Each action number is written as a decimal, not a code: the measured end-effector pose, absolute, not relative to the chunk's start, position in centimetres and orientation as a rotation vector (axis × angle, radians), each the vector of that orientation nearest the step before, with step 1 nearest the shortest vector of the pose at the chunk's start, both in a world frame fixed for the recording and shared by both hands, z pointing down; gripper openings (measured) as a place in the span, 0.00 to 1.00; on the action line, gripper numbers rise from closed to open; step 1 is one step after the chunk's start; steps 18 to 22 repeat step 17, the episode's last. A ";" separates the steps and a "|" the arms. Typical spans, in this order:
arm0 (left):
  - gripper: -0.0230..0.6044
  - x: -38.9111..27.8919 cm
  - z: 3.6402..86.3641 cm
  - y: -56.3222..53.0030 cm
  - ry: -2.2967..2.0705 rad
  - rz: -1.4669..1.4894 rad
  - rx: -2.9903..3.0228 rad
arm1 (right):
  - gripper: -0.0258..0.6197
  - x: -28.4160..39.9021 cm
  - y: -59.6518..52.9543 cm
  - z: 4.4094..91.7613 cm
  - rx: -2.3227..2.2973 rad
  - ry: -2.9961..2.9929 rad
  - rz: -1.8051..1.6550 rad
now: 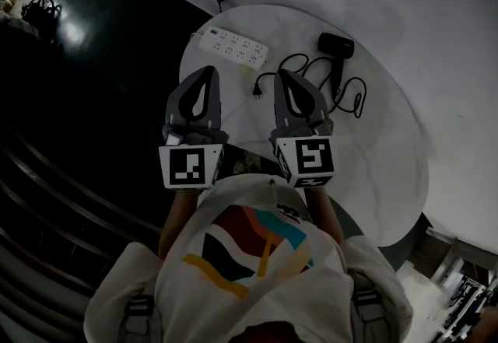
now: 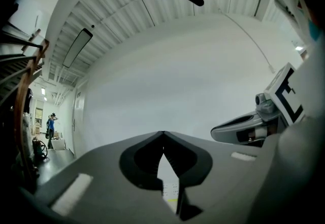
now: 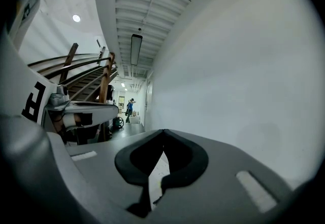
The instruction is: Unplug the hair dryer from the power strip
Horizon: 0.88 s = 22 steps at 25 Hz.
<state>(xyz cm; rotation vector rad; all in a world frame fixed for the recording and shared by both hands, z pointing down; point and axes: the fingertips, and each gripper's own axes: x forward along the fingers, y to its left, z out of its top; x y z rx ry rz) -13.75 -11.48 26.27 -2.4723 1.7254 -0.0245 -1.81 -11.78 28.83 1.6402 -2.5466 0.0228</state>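
Observation:
On the round white table [image 1: 389, 147] a white power strip [image 1: 232, 47] lies at the far left. A black hair dryer [image 1: 336, 46] rests at the far right, and its black cord [image 1: 352, 92] coils toward me. The cord's plug [image 1: 257, 89] lies on the tabletop, apart from the strip. My left gripper [image 1: 207, 71] hovers just short of the strip, shut and empty. My right gripper [image 1: 285, 75] is beside the plug, also shut with nothing in it. The tips meet in the left gripper view [image 2: 162, 132] and in the right gripper view [image 3: 163, 131]; a sliver of the power strip [image 2: 170, 187] shows below the tips.
A dark floor [image 1: 93, 61] lies left of the table, with stair rails [image 3: 76, 73] beyond. A white wall [image 3: 238, 65] stands behind the table. A person [image 3: 130, 106] stands far down the hall. The table's near edge is right under my hands.

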 end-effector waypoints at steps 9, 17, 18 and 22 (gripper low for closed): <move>0.04 -13.3 26.6 -11.5 1.711 -0.055 -2.494 | 0.06 -2.1 -11.8 29.0 1.630 -2.552 0.014; 0.04 -14.1 26.4 -12.0 1.727 -0.061 -2.495 | 0.06 -2.2 -12.2 29.0 1.629 -2.546 0.026; 0.04 -14.1 26.4 -12.0 1.727 -0.061 -2.495 | 0.06 -2.2 -12.2 29.0 1.629 -2.546 0.026; 0.04 -14.1 26.4 -12.0 1.727 -0.061 -2.495 | 0.06 -2.2 -12.2 29.0 1.629 -2.546 0.026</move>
